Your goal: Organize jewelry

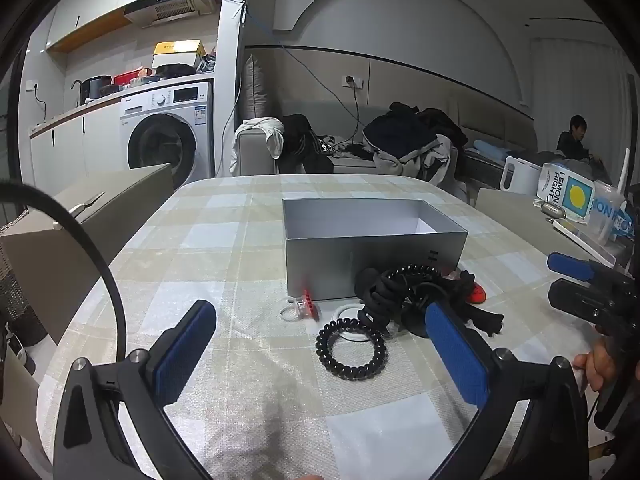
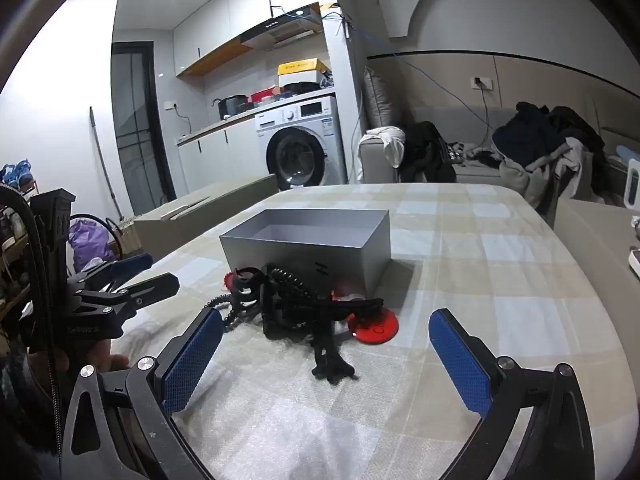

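Observation:
An open grey box (image 1: 376, 264) (image 2: 308, 248) stands on the checked tablecloth. In front of it lies a heap of black coiled bands and braided cords (image 1: 416, 292) (image 2: 296, 300). A black spiral bracelet (image 1: 352, 350) lies nearest the left gripper, over a white ring (image 1: 340, 314). A clear ring with red studs (image 1: 304, 306) sits by the box's corner. A red disc (image 2: 374, 326) lies beside the heap. My left gripper (image 1: 320, 344) is open and empty, just short of the bracelet. My right gripper (image 2: 326, 344) is open and empty, before the heap.
The table (image 2: 500, 280) has a rounded far edge. Cups, a lemon-print carton (image 1: 568, 196) and a white jug stand on a side table at the right. A cardboard box (image 1: 100, 216) sits left of the table. A sofa with clothes is behind.

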A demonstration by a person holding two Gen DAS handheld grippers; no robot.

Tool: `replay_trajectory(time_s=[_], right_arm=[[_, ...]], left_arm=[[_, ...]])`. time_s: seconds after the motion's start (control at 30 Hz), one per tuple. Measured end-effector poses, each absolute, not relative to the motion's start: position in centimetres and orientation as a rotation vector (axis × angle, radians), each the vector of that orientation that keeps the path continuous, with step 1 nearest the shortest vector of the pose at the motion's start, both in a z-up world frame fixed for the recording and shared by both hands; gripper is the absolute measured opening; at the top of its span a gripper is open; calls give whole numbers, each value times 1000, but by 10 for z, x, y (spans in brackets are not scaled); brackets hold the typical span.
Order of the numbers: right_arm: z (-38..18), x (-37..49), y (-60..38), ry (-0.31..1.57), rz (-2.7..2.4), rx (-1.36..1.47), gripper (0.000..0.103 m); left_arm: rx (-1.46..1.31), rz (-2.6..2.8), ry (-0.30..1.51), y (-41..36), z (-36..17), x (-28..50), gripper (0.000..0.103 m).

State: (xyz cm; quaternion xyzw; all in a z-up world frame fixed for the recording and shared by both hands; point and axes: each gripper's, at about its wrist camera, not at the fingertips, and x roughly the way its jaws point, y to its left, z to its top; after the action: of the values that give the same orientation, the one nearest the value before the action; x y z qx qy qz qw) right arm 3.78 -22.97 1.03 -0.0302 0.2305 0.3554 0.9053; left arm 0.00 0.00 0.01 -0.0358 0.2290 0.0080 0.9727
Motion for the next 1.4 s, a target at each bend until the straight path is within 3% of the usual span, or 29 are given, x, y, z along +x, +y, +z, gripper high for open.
replay_trajectory(time_s=[1.4], right_arm=[[9, 41, -227, 525, 717, -68, 103]], left_arm=[[-73, 38, 464, 4, -3, 4, 102]])
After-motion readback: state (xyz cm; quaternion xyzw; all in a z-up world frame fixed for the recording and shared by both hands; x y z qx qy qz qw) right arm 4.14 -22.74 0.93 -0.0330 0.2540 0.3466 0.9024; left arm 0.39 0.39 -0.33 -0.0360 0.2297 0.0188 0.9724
